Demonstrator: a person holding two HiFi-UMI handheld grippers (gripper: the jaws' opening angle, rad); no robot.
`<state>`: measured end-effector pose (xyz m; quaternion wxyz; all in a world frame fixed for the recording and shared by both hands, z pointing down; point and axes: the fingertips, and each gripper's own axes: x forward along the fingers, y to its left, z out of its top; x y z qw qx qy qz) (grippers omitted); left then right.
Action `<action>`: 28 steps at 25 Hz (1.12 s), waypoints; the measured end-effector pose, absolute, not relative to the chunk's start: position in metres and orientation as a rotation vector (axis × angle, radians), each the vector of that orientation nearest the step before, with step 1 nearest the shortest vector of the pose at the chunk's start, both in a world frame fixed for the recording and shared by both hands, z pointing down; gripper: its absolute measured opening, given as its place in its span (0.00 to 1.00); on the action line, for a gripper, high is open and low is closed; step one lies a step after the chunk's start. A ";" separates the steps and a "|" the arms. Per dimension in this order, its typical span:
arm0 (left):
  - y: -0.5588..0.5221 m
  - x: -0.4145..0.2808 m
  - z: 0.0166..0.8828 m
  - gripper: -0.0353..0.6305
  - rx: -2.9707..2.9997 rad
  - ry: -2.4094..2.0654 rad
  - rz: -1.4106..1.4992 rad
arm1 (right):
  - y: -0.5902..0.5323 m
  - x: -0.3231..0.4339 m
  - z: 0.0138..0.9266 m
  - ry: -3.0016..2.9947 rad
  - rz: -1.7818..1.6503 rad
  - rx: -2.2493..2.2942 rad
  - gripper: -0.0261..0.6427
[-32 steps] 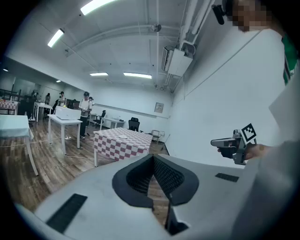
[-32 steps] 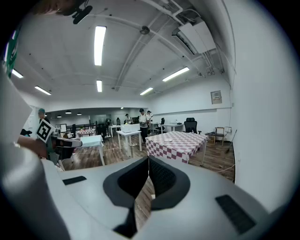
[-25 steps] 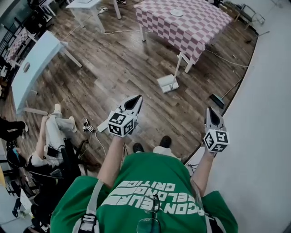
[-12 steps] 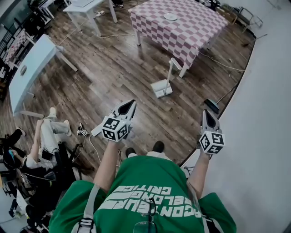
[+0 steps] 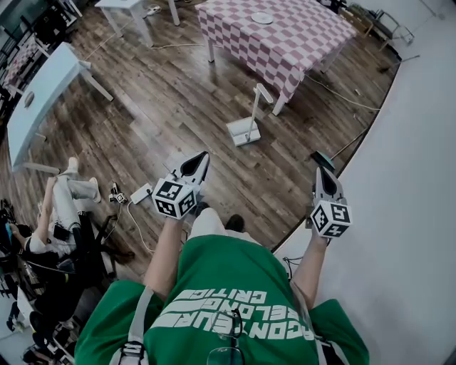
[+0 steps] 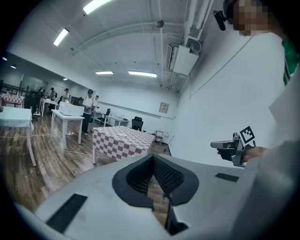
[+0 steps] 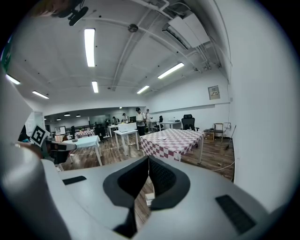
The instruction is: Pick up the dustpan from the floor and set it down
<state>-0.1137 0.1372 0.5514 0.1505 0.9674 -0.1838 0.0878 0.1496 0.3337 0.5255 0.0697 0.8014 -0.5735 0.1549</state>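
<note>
Head view: a white dustpan (image 5: 242, 131) sits on the wooden floor (image 5: 164, 107), its long handle standing upright, close to the near corner leg of the checkered table (image 5: 299, 36). Nothing touches the dustpan; both grippers are held well short of it, above the floor in front of a person in a green shirt (image 5: 228, 285). The left gripper (image 5: 202, 158) points toward the dustpan from the lower left. Its jaws are pressed together with nothing between them, as the left gripper view shows. The right gripper (image 5: 322, 174), farther right and near the white wall (image 5: 413, 178), likewise has its jaws closed on nothing. Each gripper carries 1 marker cube (image 5: 174, 197) facing the head camera. A round plate (image 5: 262, 18) lies on the checkered table. At left, a pale rectangular table (image 5: 43, 100) stands well apart from the dustpan. Below it a second person (image 5: 64, 214) sits low by the floor among dark equipment, with a white power strip (image 5: 140, 192) and cables nearby. A small dark object (image 5: 320, 158) lies on the floor by the wall, just ahead of the right gripper. In the 2 gripper views, several people (image 6: 89, 101) stand at white desks (image 6: 70, 112) far across the room.
</note>
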 end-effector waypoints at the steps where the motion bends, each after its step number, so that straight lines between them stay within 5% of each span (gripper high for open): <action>1: 0.138 -0.112 0.552 0.06 2.774 -0.527 0.248 | 0.334 0.152 0.526 -1.726 0.467 2.411 0.05; 28: 0.005 -0.012 0.579 0.06 2.716 -0.547 0.213 | 0.195 0.235 0.538 -1.735 0.477 2.295 0.05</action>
